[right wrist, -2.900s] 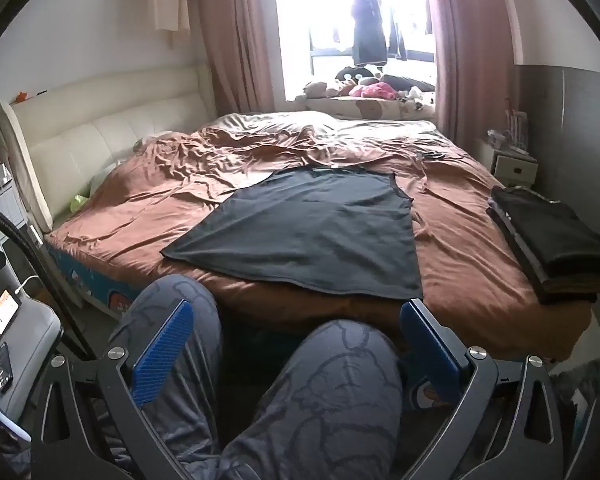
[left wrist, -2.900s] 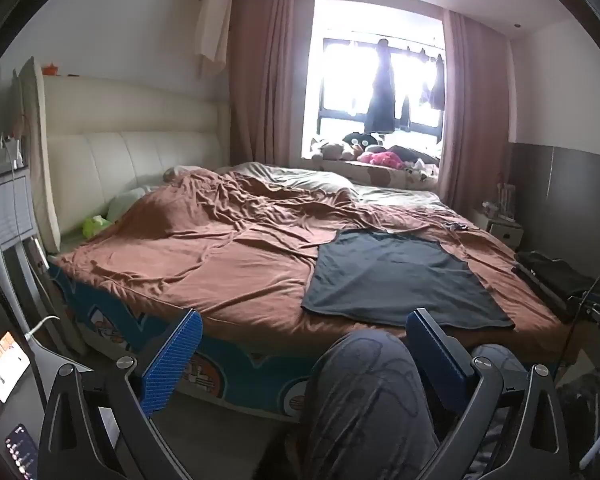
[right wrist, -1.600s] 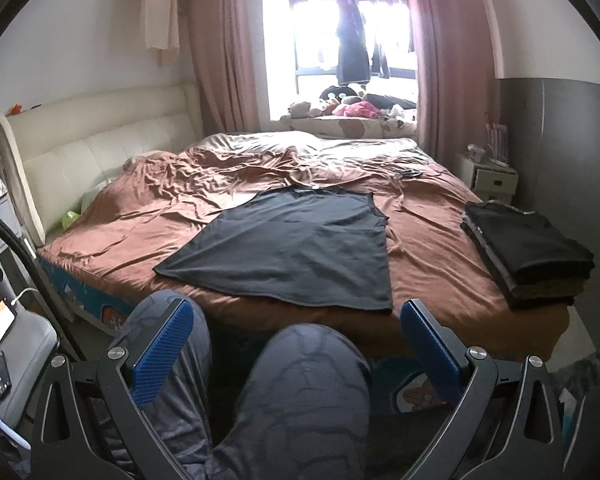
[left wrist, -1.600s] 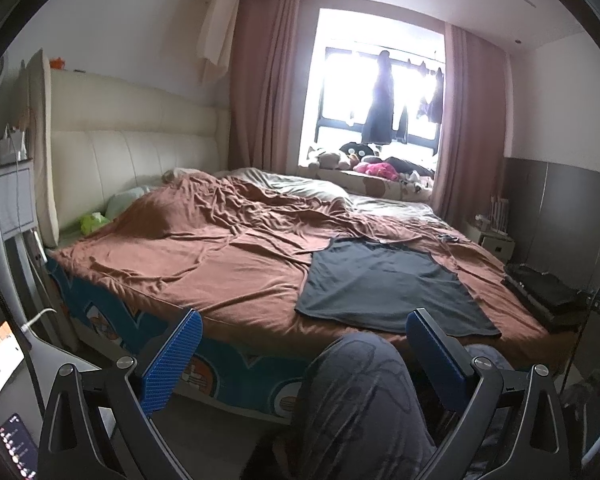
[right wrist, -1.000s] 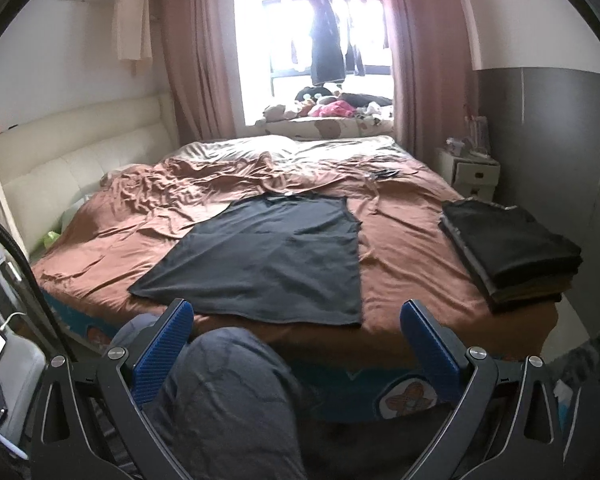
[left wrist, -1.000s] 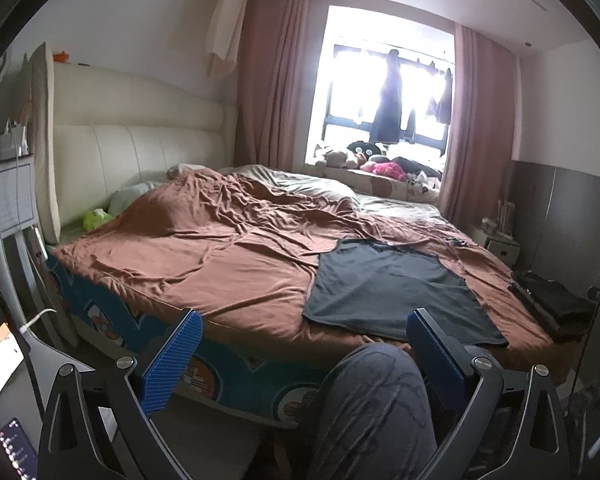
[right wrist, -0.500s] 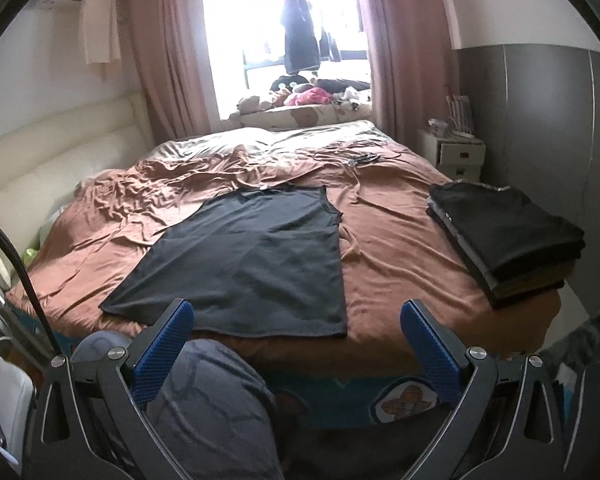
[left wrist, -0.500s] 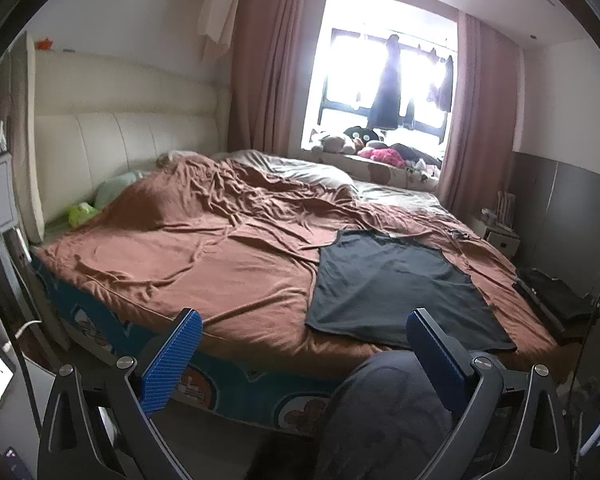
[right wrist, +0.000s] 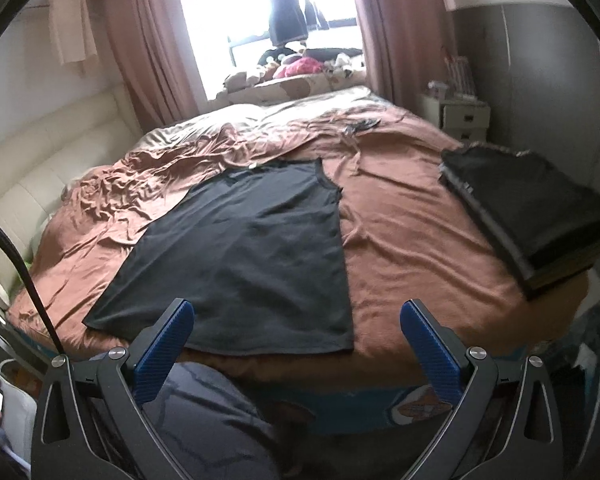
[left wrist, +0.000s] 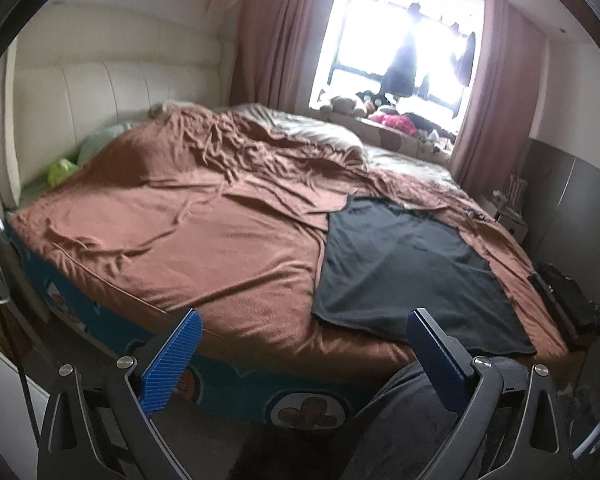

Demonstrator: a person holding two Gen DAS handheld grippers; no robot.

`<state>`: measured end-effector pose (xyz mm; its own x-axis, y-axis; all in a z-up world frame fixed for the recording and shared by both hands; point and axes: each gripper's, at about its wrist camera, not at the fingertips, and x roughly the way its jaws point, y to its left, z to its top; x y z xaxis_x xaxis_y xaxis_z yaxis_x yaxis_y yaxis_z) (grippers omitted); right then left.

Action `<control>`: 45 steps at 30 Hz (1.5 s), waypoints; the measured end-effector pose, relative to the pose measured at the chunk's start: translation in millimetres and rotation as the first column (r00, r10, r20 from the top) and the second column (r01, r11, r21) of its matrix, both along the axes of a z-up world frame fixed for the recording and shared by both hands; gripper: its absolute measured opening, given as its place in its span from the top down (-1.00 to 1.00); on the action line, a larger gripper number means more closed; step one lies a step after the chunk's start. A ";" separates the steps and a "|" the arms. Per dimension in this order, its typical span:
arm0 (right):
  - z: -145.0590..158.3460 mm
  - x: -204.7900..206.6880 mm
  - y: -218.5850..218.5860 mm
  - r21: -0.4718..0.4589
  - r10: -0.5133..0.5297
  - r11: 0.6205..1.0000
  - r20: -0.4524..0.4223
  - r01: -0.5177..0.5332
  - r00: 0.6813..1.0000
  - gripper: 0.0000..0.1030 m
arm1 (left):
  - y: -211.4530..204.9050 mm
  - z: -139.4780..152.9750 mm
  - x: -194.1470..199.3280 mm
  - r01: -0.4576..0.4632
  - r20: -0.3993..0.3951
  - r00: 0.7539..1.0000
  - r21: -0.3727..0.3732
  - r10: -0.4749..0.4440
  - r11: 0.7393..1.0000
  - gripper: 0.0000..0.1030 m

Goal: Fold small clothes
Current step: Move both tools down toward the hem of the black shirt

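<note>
A dark grey sleeveless top (right wrist: 244, 248) lies spread flat on the brown bedspread (right wrist: 412, 240), hem toward the bed's near edge. In the left wrist view the same top (left wrist: 408, 268) lies right of centre. My left gripper (left wrist: 304, 336) is open and empty, short of the bed's near edge and left of the top's hem. My right gripper (right wrist: 296, 326) is open and empty too, just short of the hem, its left blue pad (right wrist: 160, 344) overlapping the hem in the image.
A stack of folded dark clothes (right wrist: 528, 208) sits at the bed's right corner. A person's grey-trousered knee (right wrist: 208, 412) is below the grippers. The cream headboard (left wrist: 100, 100) stands left, a window with stuffed toys (right wrist: 292, 64) behind, a white nightstand (right wrist: 460, 116) at right.
Both grippers have risen and moved closer to the bed, so the top and bedspread now look larger. The knees have dropped lower in both views. Both grippers stay open.
</note>
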<state>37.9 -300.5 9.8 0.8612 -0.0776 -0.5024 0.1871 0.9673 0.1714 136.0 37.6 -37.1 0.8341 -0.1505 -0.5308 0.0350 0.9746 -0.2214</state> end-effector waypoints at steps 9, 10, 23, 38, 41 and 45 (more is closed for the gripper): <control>-18.3 45.5 -24.7 0.071 0.012 0.997 -0.072 -0.007 0.997 -1.00 | -7.4 -26.9 47.6 -0.004 -0.095 0.996 -0.013 0.002 1.000 -0.94; -20.9 51.3 -25.4 0.068 0.015 0.998 -0.084 -0.010 0.996 -1.00 | -7.5 -30.7 52.6 -0.004 -0.107 0.994 -0.016 0.003 1.000 -0.90; -52.7 94.8 -42.0 0.125 0.012 0.992 -0.155 0.007 0.988 -1.00 | -11.3 -72.1 110.4 0.025 -0.209 0.977 -0.092 -0.044 0.995 -0.29; -82.4 94.6 -65.7 0.153 -0.068 0.983 -0.226 0.104 0.972 -0.86 | -35.0 -107.7 160.3 0.120 -0.289 0.942 -0.189 -0.171 0.975 0.01; -90.4 90.2 -73.2 0.176 -0.082 0.976 -0.241 0.127 0.967 -0.69 | -37.2 -117.6 167.9 0.117 -0.318 0.932 -0.183 -0.171 0.976 0.11; -101.8 83.2 -84.3 0.208 -0.096 0.966 -0.263 0.154 0.960 -0.57 | -34.9 -129.6 175.0 0.092 -0.353 0.924 -0.176 -0.150 0.980 0.13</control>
<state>121.1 -384.8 -92.0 0.6969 -0.0373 -0.7162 0.3685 0.8753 0.3130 311.0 2.7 -166.7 0.5589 -0.3420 -0.7555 0.0400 0.9211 -0.3874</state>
